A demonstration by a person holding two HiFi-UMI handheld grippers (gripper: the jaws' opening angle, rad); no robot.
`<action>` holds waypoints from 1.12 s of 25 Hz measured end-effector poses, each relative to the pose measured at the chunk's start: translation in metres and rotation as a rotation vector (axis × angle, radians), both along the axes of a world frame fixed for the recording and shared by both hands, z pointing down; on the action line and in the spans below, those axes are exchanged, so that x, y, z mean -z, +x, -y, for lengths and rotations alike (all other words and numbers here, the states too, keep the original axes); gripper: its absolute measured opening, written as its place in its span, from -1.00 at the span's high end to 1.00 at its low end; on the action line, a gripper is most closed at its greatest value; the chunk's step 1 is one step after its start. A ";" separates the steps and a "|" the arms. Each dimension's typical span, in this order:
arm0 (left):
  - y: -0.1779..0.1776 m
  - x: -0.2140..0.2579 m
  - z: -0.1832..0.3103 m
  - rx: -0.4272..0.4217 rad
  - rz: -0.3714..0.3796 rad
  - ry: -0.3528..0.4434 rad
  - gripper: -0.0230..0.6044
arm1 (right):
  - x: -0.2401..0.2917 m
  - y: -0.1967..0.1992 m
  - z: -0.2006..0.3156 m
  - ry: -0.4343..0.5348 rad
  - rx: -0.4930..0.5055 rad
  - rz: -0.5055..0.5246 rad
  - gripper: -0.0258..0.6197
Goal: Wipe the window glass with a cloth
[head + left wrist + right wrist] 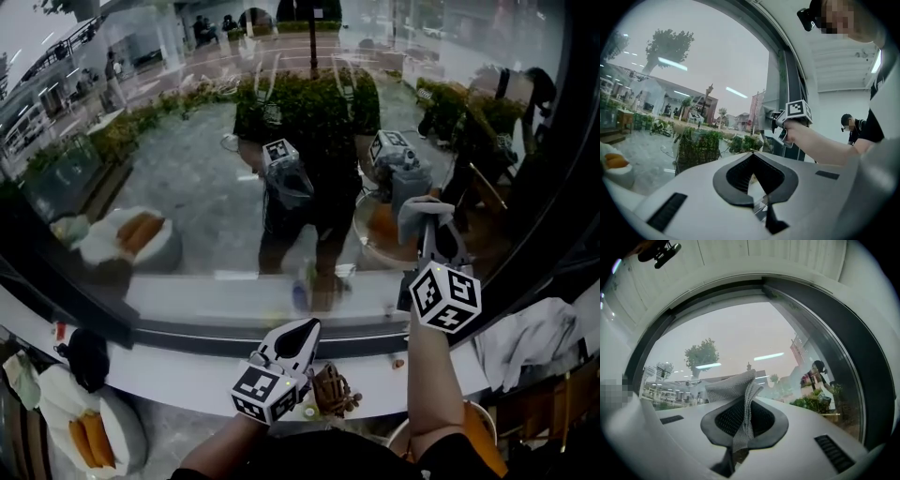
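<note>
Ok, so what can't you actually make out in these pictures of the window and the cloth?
- Head view: whether the cloth in the right gripper touches the window glass; reflections mask the contact.
- Head view: the brown object on the sill beside the left gripper is too small to identify.
- Right gripper view: the cloth's lower end is hidden between that gripper's jaws.

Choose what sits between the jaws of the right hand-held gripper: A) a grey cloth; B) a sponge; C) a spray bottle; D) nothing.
A: in the right gripper view, the jaws of the right hand-held gripper are closed on a grey woven cloth that sticks out past them.
</note>
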State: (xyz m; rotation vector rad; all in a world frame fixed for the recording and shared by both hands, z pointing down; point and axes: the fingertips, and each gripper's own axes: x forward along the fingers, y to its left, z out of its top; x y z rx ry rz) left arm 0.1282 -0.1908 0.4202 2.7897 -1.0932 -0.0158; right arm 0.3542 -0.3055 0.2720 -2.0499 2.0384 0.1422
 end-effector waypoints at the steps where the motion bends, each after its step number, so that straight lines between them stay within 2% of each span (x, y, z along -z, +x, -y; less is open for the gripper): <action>1: 0.000 -0.002 -0.001 -0.002 0.006 0.001 0.90 | 0.000 0.000 0.001 0.002 0.000 0.004 0.81; 13: -0.011 0.000 -0.003 0.003 0.033 -0.008 0.90 | 0.006 -0.019 0.003 0.017 0.014 0.011 0.81; 28: -0.126 0.001 -0.009 0.088 -0.008 -0.008 0.90 | 0.009 -0.147 0.011 0.020 0.079 -0.001 0.81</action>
